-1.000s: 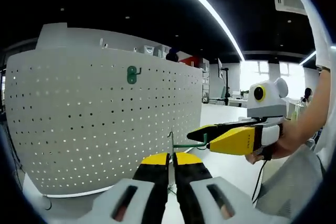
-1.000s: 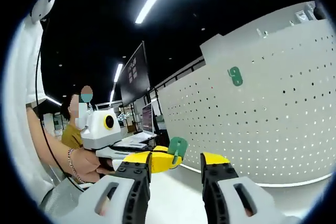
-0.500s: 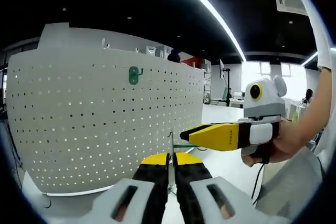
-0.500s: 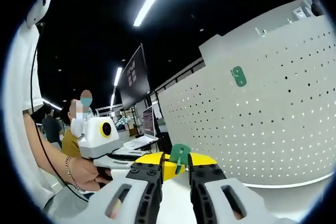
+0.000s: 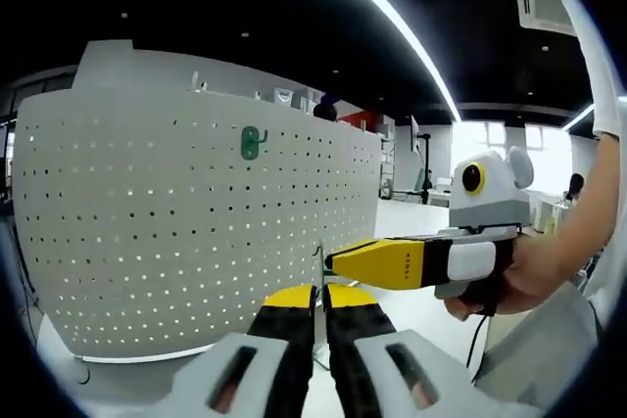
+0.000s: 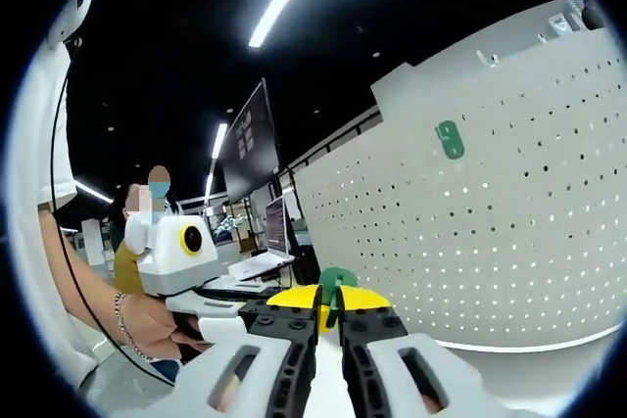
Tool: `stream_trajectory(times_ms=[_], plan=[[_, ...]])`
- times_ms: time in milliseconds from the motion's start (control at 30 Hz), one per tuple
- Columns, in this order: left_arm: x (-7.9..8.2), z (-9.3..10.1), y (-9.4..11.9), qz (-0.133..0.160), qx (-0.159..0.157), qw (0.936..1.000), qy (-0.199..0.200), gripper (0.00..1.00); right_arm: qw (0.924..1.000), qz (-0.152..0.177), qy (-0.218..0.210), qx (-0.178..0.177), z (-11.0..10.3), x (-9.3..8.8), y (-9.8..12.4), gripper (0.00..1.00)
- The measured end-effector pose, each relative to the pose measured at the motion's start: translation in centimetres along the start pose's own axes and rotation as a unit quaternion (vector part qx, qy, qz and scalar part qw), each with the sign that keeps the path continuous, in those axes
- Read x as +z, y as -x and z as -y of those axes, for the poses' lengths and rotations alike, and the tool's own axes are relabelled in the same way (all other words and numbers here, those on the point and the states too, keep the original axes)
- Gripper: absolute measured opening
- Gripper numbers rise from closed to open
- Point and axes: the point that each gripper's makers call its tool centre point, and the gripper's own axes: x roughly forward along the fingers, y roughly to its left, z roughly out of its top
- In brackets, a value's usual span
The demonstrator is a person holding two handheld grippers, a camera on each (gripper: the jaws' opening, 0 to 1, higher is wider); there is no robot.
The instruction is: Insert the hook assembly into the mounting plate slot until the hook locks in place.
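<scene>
Right gripper (image 6: 328, 318): jaws drawn together on the green plate of the hook assembly (image 6: 334, 284), which stands up just above the yellow tips. Left gripper (image 5: 320, 302): jaws nearly together on the thin metal rod of the same assembly, rising between the tips; actual contact too small to confirm. In the left gripper view, right gripper entering from the right with jaw tips meeting the rod just above the left jaws.

Step in hand, as judged: handover or regrasp in mid-air, insertion not yet begun. Mounting plate (image 5: 196, 222), a white perforated panel, standing upright beyond both grippers and well apart from the held part. Second green hook (image 5: 252, 142) already seated high on the panel.

Next move, as judged: release by one gripper, then carry the assembly to the panel, align its back plate with a slot, press in until locked.
</scene>
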Motion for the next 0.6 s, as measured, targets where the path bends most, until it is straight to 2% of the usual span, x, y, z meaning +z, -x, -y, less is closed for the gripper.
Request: stream_trajectory(times_ms=[267, 600], plan=[[0.17, -0.05, -0.01, 0.003, 0.000, 1.0000, 0.005, 0.03, 0.9999, -0.010, 0.012, -0.004, 0.08, -0.31, -0.12, 0.03], [0.25, 0.02, -0.10, 0.003, 0.001, 1.0000, 0.007, 0.03, 0.9999, -0.004, 0.009, -0.006, 0.21, -0.04, -0.10, 0.02]])
